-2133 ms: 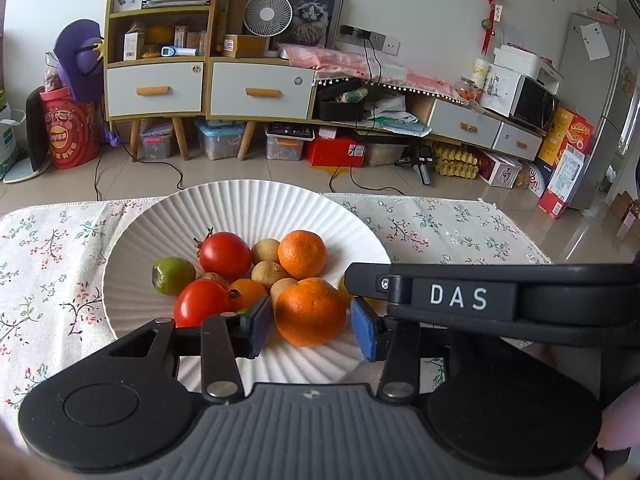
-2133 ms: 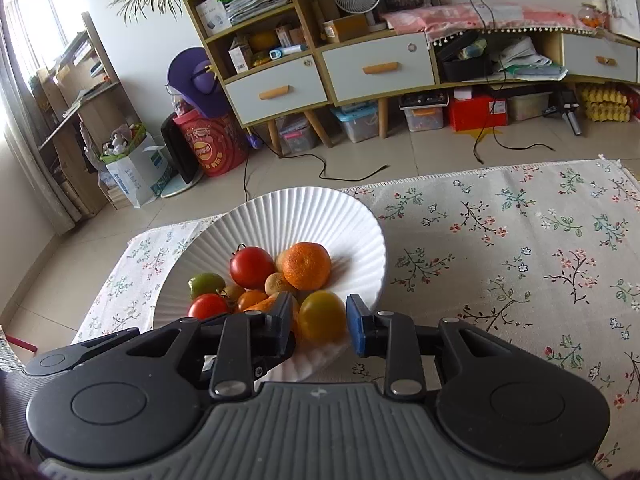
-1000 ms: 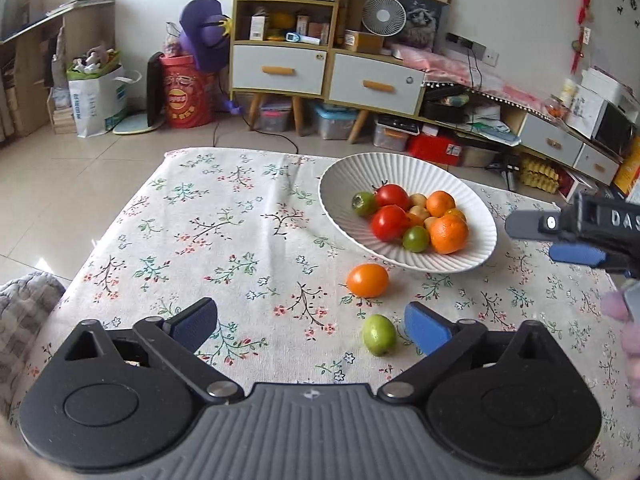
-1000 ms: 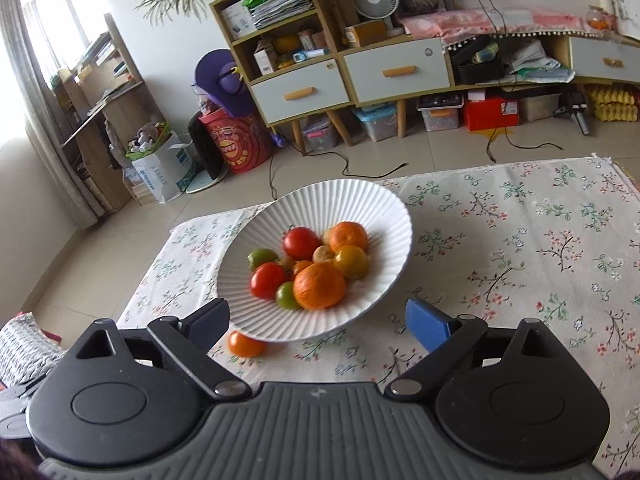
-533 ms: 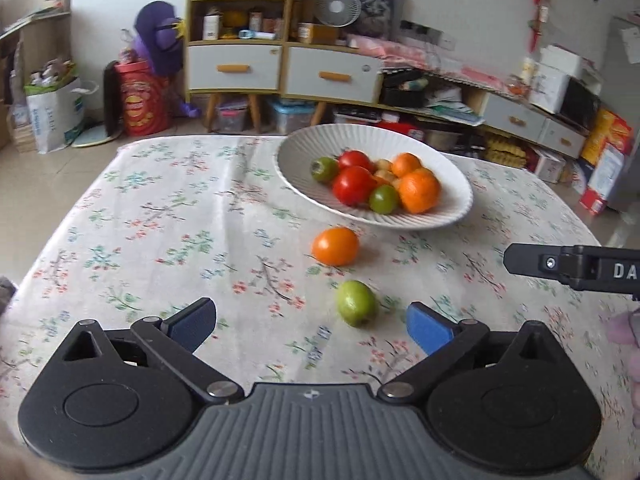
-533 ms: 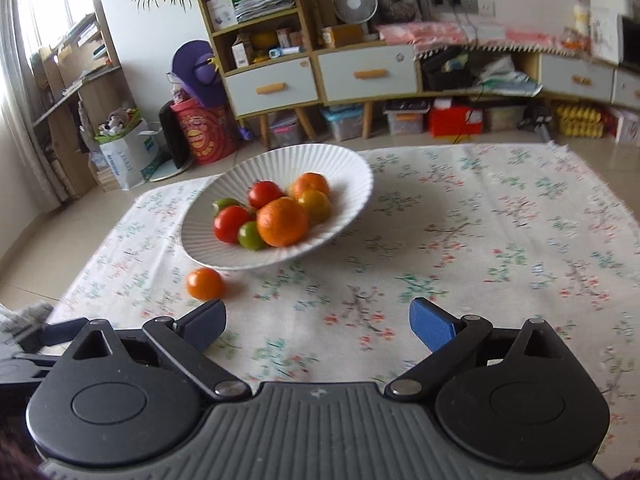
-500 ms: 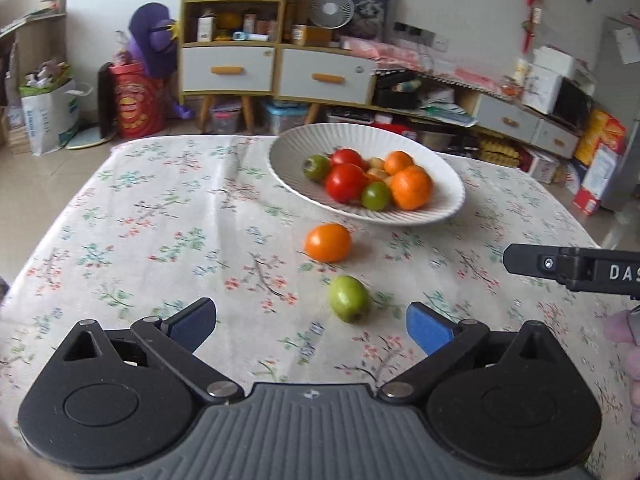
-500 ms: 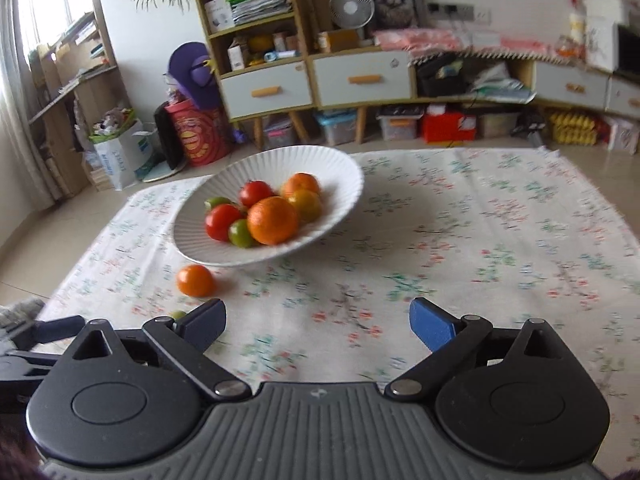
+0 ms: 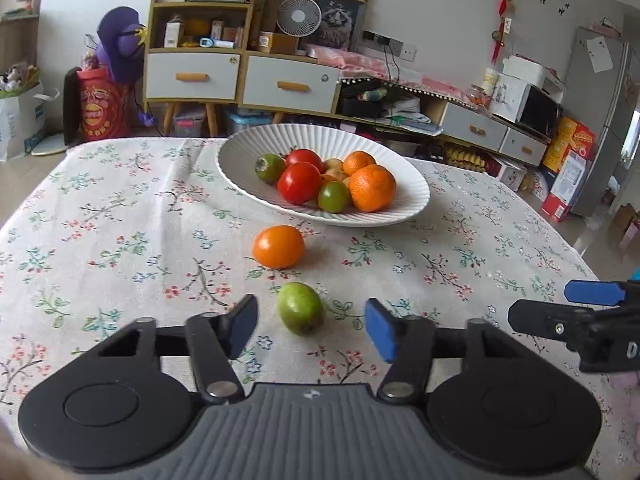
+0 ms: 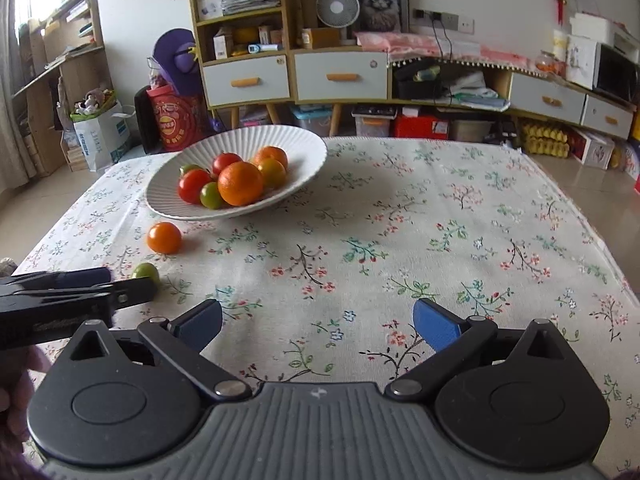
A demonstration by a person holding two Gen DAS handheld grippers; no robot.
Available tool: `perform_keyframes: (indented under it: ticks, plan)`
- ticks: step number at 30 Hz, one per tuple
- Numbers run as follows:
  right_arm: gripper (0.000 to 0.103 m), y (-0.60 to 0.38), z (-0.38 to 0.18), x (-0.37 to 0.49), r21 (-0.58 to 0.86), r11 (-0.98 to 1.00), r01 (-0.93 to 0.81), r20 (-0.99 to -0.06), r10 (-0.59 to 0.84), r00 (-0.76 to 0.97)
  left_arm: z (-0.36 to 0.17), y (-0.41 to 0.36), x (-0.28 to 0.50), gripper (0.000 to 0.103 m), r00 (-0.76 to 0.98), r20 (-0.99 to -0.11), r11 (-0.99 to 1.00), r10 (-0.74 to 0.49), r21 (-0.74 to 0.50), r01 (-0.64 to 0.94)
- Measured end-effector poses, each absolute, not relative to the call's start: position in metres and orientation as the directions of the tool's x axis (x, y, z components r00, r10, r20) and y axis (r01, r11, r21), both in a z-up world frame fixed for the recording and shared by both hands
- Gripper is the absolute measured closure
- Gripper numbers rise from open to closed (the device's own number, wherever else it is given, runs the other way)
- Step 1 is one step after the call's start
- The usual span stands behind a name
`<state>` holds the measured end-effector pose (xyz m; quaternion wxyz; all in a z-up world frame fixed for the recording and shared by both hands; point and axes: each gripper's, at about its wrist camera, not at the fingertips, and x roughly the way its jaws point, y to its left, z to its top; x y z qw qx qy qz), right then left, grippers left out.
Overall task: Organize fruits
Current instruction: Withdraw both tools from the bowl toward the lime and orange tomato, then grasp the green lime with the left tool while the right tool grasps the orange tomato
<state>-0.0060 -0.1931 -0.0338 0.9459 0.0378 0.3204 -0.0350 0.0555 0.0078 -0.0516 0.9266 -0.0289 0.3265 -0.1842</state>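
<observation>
A white ribbed bowl [image 9: 404,204] [image 10: 308,148] on the flowered tablecloth holds red tomatoes, green fruits, small brown fruits and oranges. An orange tomato [image 9: 278,246] [image 10: 164,237] lies on the cloth in front of the bowl. A green fruit [image 9: 300,307] [image 10: 145,271] lies nearer. My left gripper [image 9: 310,326] is open, its jaws on either side of the green fruit, not touching it. My right gripper [image 10: 318,326] is open and empty over bare cloth, right of the fruits.
The flowered tablecloth [image 10: 440,220] covers the table; its edges drop to the floor at left and right. Shelves, drawers, boxes and a fan stand along the far wall. The right gripper's finger [image 9: 576,312] shows at the left wrist view's right edge.
Both grippers pulled back from the bowl and opened. The left gripper has since moved forward and narrowed, so the green fruit now lies between its jaws. The right gripper hovers lower over the cloth.
</observation>
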Motion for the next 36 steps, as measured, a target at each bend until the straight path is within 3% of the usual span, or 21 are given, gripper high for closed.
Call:
perform_keyframes:
  ticks: [2, 5, 7, 14, 18, 20, 24, 27, 31, 36]
  plan:
    - [0.001, -0.186, -0.035, -0.01, 0.035, 0.996, 0.085, -0.615, -0.046, 0.787, -0.052, 0.003, 0.058, 0.08, 0.698, -0.631, 0.936, -0.338, -0.145, 0.322]
    - [0.001, -0.171, -0.03, -0.008, -0.007, 0.996, 0.084, -0.629, -0.07, 0.774, -0.048, 0.009, 0.059, 0.091, 0.687, -0.651, 0.942, -0.324, -0.154, 0.298]
    - [0.001, -0.163, -0.023, -0.007, -0.017, 0.997, 0.079, -0.618, -0.073, 0.783, -0.045, 0.016, 0.058, 0.096, 0.689, -0.65, 0.945, -0.321, -0.172, 0.279]
    - [0.002, -0.149, -0.016, 0.004, 0.042, 0.993, 0.111, -0.621, -0.061, 0.782, -0.037, 0.052, 0.054, 0.096, 0.719, -0.625, 0.951, -0.305, -0.244, 0.192]
    - [0.011, -0.148, -0.018, 0.016, 0.097, 0.988, 0.119, -0.616, -0.034, 0.787, -0.036, 0.065, 0.052, 0.095, 0.737, -0.611, 0.95, -0.289, -0.28, 0.141]
    - [0.022, -0.144, -0.02, 0.019, 0.131, 0.985, 0.114, -0.621, -0.008, 0.784, -0.037, 0.067, 0.05, 0.094, 0.743, -0.612, 0.957, -0.27, -0.256, 0.138]
    - [0.03, -0.131, -0.028, 0.027, 0.132, 0.99, 0.055, -0.622, 0.04, 0.782, -0.039, 0.077, 0.047, 0.092, 0.754, -0.616, 0.972, -0.227, -0.192, 0.136]
    - [0.039, -0.124, -0.033, 0.044, 0.146, 0.989, 0.021, -0.625, 0.076, 0.777, -0.045, 0.086, 0.048, 0.083, 0.739, -0.618, 0.958, -0.269, -0.253, 0.137]
    - [0.045, -0.118, -0.039, 0.058, 0.172, 0.983, -0.058, -0.618, 0.153, 0.771, -0.051, 0.086, 0.048, 0.06, 0.713, -0.617, 0.937, -0.334, -0.3, 0.179]
    - [0.052, -0.123, -0.044, 0.068, 0.219, 0.966, -0.139, -0.598, 0.245, 0.763, -0.054, 0.078, 0.046, 0.052, 0.697, -0.595, 0.914, -0.401, -0.31, 0.261]
